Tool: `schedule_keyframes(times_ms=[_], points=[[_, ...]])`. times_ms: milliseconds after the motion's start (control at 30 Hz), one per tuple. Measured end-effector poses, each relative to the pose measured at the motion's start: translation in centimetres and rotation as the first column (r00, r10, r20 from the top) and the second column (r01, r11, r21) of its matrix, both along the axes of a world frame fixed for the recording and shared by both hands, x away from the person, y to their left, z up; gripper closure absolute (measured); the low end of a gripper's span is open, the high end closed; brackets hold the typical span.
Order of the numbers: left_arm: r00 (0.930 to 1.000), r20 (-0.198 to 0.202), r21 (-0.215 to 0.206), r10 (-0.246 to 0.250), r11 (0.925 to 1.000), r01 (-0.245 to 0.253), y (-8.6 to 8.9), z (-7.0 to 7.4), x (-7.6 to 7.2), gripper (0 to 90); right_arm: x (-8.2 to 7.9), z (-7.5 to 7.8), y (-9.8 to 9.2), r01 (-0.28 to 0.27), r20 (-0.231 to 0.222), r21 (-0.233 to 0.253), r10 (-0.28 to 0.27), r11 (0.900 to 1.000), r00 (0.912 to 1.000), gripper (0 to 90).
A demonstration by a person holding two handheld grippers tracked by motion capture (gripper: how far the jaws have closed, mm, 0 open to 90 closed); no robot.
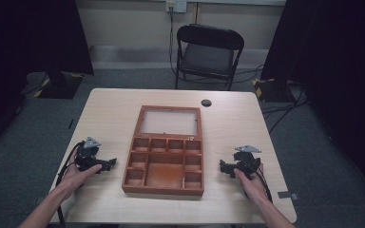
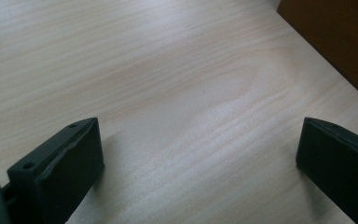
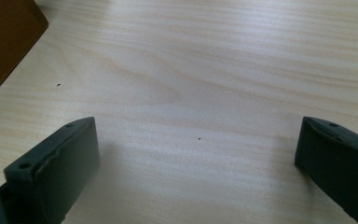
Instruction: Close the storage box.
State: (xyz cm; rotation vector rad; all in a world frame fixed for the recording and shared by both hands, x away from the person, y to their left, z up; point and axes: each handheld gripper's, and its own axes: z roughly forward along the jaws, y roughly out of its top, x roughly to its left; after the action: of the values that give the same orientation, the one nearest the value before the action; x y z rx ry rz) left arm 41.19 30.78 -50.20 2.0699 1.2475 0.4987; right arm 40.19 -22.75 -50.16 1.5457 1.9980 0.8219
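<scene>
A brown wooden box (image 1: 165, 156) with several compartments lies open in the middle of the table, its glass-paned lid (image 1: 170, 121) folded back flat. My left gripper (image 1: 111, 163) rests on the table to the left of the box, held by a hand, jaws wide open toward the box. My right gripper (image 1: 222, 167) rests to the right of the box, also open. In the left gripper view my left gripper (image 2: 200, 154) has bare wood between its jaws, and a box corner (image 2: 340, 37) shows top right. In the right gripper view my right gripper (image 3: 198, 151) holds nothing; the box side (image 3: 4, 42) shows top left.
The light wooden table (image 1: 109, 114) has a round black cable port (image 1: 206, 102) behind the box. A black folding chair (image 1: 208, 54) stands beyond the far edge. Black curtains hang at both sides. Cables trail from both grippers toward the near edge.
</scene>
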Motion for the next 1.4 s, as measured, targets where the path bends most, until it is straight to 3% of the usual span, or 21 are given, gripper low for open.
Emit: schedule_keyframes(times_ms=[200,267,333,400,567,600,633,767,900,1000,1100,1167,1233,1300,1400], points=[[1.0000,-0.006,0.014,0.007,0.9999,-0.007,-0.1,0.2,0.0,1.8,0.0,0.0,0.0,0.000,0.002,0.000,0.000,1.000,1.0000,0.0],[0.9999,-0.002,0.004,0.016,0.9999,-0.016,-0.1,0.3,0.0,6.0,0.0,0.0,0.0,0.005,0.001,0.003,-0.005,1.000,1.0000,0.0],[0.9998,0.009,-0.004,0.017,0.9999,-0.016,-0.1,0.5,-0.1,16.7,-0.1,0.0,0.0,-0.001,-0.006,0.001,0.001,1.000,1.0000,0.0],[0.9998,-0.009,-0.036,0.020,0.9991,-0.020,0.0,0.6,0.0,15.6,-0.1,0.1,0.0,0.001,-0.011,0.000,-0.001,1.000,0.9999,0.0],[0.9995,-0.020,-0.057,0.025,0.9980,-0.026,-0.1,1.0,-0.1,15.9,-0.1,0.3,-0.1,-0.009,-0.024,-0.008,0.008,1.000,0.9997,0.7],[0.9996,-0.017,-0.064,0.021,0.9977,-0.022,-0.1,1.1,-0.1,15.9,-0.1,0.3,-0.2,-0.008,-0.023,-0.008,0.008,1.000,0.9997,3.7],[0.9996,-0.015,-0.072,0.023,0.9971,-0.024,-0.1,1.3,-0.2,16.0,-0.2,0.6,-0.2,-0.011,-0.016,-0.006,0.011,1.000,0.9998,15.9],[0.9999,-0.010,-0.101,0.008,0.9949,-0.009,-0.4,2.1,-0.1,15.8,-0.2,0.7,-0.3,-0.006,-0.015,-0.018,0.006,1.000,0.9999,13.8],[0.9998,-0.018,-0.105,-0.012,0.9944,0.010,-0.9,2.5,-0.2,15.8,-0.2,0.9,-0.4,-0.007,-0.020,0.000,0.007,1.000,0.9998,14.8],[0.9995,-0.014,-0.103,-0.029,0.9943,0.028,-1.3,2.8,-0.2,15.8,-0.3,1.4,-0.4,-0.039,0.019,0.021,0.038,0.999,0.9991,14.9],[0.9997,-0.004,-0.121,-0.025,0.9924,0.024,-1.6,3.2,0.0,15.8,-0.1,2.2,-0.2,-0.056,0.041,0.052,0.054,0.997,0.9977,15.8],[0.9998,0.019,-0.105,0.005,0.9944,-0.003,-2.0,3.4,0.2,15.9,0.2,2.7,0.1,-0.054,0.044,0.082,0.050,0.995,0.9978,16.9],[0.9998,0.020,-0.108,-0.002,0.9942,0.004,-2.3,3.3,0.6,16.7,0.3,2.9,0.5,-0.074,0.049,0.080,0.070,0.994,0.9963,17.2],[0.9995,-0.008,-0.093,-0.032,0.9952,0.031,-2.6,3.4,1.1,16.6,0.4,3.0,0.7,-0.098,0.037,0.073,0.096,0.992,0.9947,16.6],[0.9996,0.004,-0.105,-0.029,0.9940,0.030,-2.8,3.8,1.4,17.0,0.4,3.2,0.6,-0.105,0.040,0.079,0.102,0.991,0.9940,16.6]])
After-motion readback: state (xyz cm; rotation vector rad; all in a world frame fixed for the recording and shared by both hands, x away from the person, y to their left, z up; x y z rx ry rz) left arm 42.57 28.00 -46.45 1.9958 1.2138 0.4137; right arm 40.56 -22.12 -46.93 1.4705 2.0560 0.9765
